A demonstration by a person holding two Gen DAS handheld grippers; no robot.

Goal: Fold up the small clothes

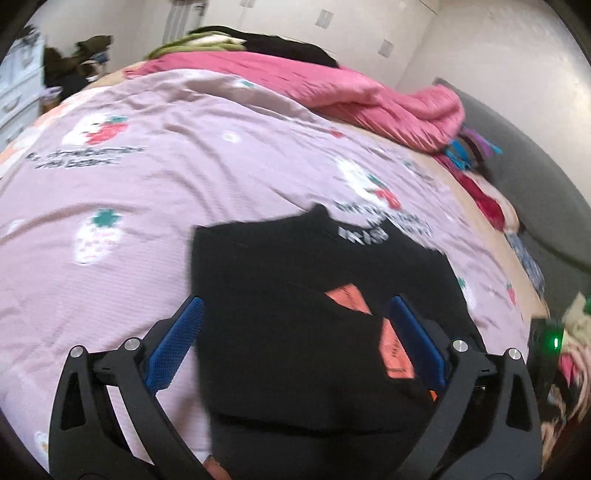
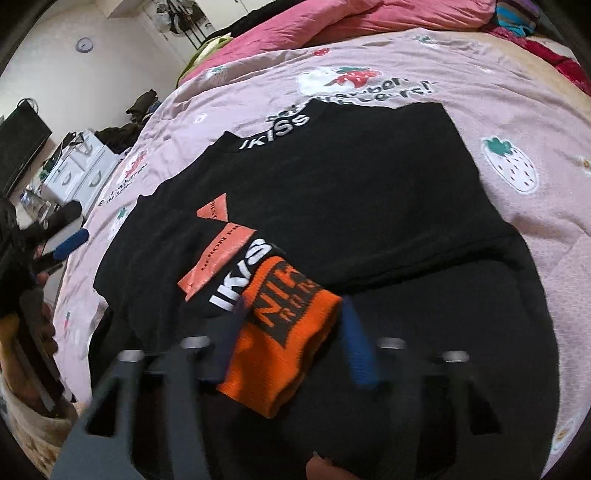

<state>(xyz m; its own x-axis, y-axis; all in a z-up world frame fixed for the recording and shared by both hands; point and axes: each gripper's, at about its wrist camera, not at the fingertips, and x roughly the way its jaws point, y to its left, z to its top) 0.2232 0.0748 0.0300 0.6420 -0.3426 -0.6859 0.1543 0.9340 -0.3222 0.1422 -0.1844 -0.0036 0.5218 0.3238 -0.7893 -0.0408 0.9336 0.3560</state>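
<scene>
A small black top [image 1: 295,295] [image 2: 351,184] with white "IKISS" lettering and coral-orange patches lies partly folded on the pink strawberry-print bedspread [image 1: 147,184] [image 2: 517,92]. Its sleeve with an orange lettered cuff [image 2: 288,339] is laid across the front. My left gripper [image 1: 295,317] is open, its blue pads either side of the top's near part, above it. My right gripper [image 2: 291,325] is open around the orange cuff, blurred by motion. The left gripper's blue pad [image 2: 70,242] shows at the left of the right wrist view.
A bunched pink quilt [image 1: 332,88] [image 2: 351,18] lies at the far side of the bed with dark and green clothes behind it. White drawers [image 2: 81,166] stand beside the bed. Colourful clothes [image 1: 476,147] lie at the bed's right edge by a grey wall.
</scene>
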